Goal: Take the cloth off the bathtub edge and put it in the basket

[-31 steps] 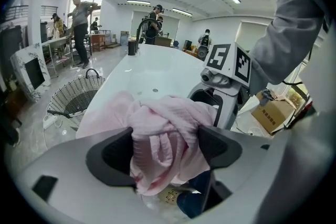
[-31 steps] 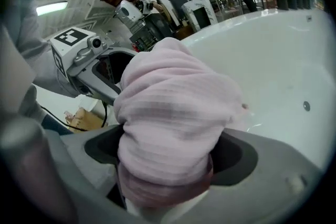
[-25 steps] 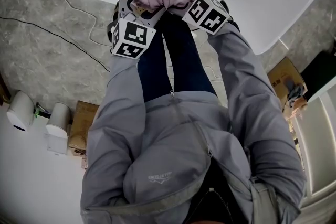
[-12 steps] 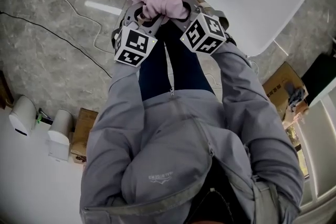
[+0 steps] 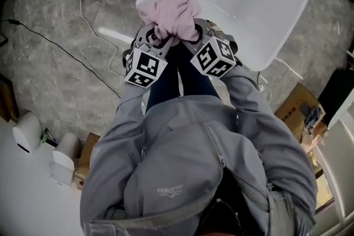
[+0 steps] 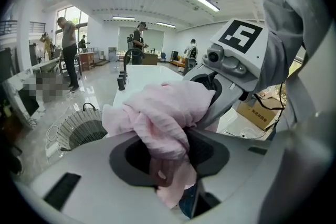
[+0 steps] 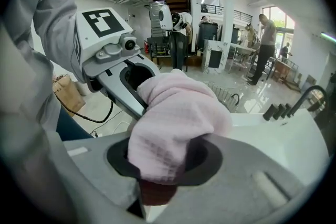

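Close in, your left gripper (image 5: pixel 154 40) and right gripper (image 5: pixel 194 36) had both just been closing and were clamped side by side on the pink cloth (image 5: pixel 171 14), which was bunched between them and looked lifted above the near end of the bathtub (image 5: pixel 249 3). A loose tail hung below the left jaws, so a shallow bite there could have let the bundle slip back into the tub if your hands drew apart. The cloth buried the pads, hiding how deep either grip sat. Farther off, the wire basket (image 6: pixel 79 128) stood on the floor, its lower part hidden behind the gripper's body
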`<act>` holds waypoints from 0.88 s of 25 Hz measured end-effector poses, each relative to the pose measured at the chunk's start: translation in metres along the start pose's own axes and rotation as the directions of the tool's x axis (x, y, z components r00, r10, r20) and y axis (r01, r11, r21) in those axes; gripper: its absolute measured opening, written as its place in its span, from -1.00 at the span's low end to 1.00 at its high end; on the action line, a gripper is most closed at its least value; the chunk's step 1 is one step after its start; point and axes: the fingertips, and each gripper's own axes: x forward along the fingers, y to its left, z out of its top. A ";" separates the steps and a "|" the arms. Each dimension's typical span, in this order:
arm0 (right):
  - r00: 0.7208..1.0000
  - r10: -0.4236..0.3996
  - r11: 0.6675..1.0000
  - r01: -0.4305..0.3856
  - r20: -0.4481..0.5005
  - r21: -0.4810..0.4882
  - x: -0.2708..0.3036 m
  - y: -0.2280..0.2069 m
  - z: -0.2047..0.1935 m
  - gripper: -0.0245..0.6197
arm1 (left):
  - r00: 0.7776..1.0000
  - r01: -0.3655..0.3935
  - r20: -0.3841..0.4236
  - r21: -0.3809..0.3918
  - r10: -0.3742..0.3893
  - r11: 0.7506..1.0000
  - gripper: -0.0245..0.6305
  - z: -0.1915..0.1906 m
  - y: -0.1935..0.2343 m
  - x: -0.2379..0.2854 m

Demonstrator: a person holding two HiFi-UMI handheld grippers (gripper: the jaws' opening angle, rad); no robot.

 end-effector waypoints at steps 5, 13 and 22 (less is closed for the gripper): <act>0.998 -0.050 0.998 0.051 0.041 -0.026 -0.042 -0.004 0.039 -0.53 | 0.997 -0.049 0.062 0.040 0.046 0.998 -0.47 0.045 0.000 -0.036; 0.993 -0.081 0.989 0.091 0.088 -0.118 -0.093 0.001 0.093 -0.53 | 0.980 -0.148 0.142 0.059 0.139 0.987 -0.48 0.095 -0.003 -0.093; 0.980 -0.098 0.980 0.126 0.173 -0.154 -0.135 0.010 0.142 -0.53 | 0.955 -0.239 0.205 0.097 0.216 0.966 -0.48 0.135 -0.005 -0.146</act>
